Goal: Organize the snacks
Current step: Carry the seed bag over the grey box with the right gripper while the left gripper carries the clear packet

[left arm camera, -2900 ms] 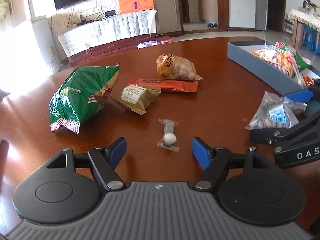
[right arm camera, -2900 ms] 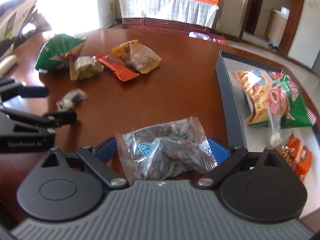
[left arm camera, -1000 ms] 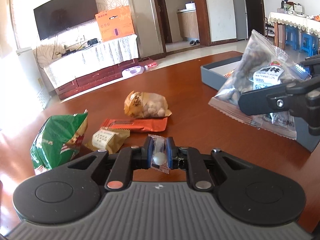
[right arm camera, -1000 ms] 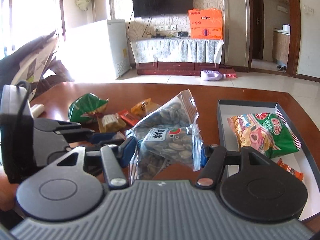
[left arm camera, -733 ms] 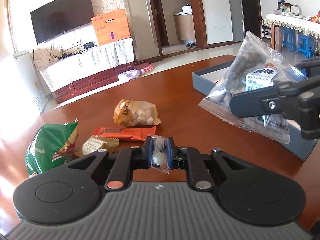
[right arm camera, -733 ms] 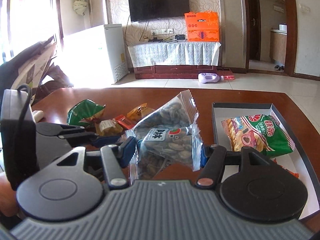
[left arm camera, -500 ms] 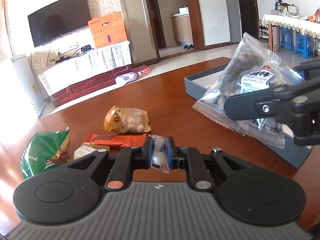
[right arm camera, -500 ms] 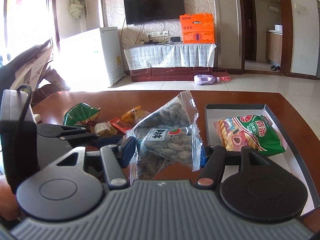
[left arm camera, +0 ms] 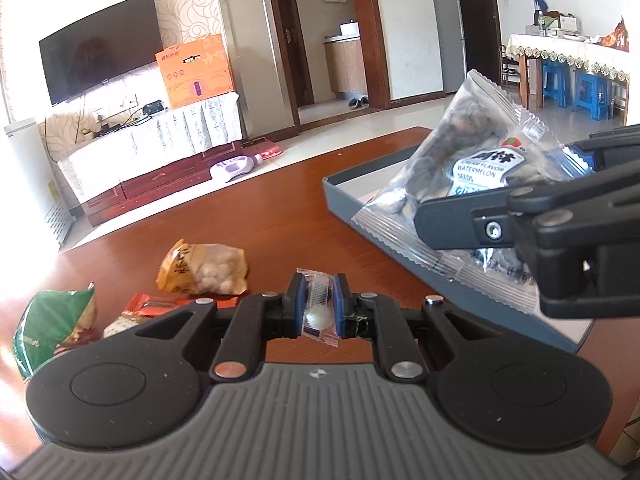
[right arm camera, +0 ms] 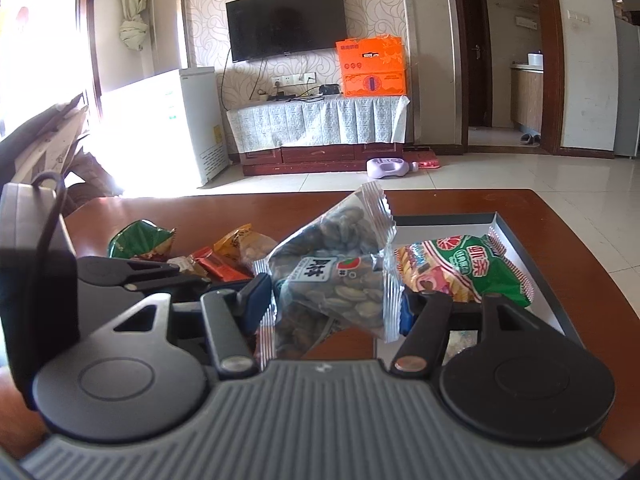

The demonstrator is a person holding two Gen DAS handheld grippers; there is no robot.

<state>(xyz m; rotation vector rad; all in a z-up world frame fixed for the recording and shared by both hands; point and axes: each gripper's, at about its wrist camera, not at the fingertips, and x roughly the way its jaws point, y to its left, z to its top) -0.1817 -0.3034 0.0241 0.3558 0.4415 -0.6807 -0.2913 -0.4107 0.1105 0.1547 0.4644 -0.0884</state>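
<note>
My left gripper [left arm camera: 318,300] is shut on a small clear candy wrapper [left arm camera: 317,312] with a white sweet inside, held above the brown table [left arm camera: 272,224]. My right gripper [right arm camera: 332,300] is shut on a clear bag of watermelon seeds [right arm camera: 340,272], lifted off the table. In the left wrist view that seed bag [left arm camera: 460,172] hangs in front of the grey tray [left arm camera: 348,192] at the right. The same tray [right arm camera: 560,288] in the right wrist view holds a green and red chip bag [right arm camera: 460,268].
Left on the table lie a green chip bag [left arm camera: 48,324], an orange peanut bag [left arm camera: 204,268], a red bar [left arm camera: 160,304] and a tan packet. Beyond the table are a TV stand with an orange box [right arm camera: 372,68] and a white fridge [right arm camera: 168,120].
Both grippers have drifted toward the tray with their snacks held; the tray now looms larger in the left wrist view, and the loose snacks have slid left and lower.
</note>
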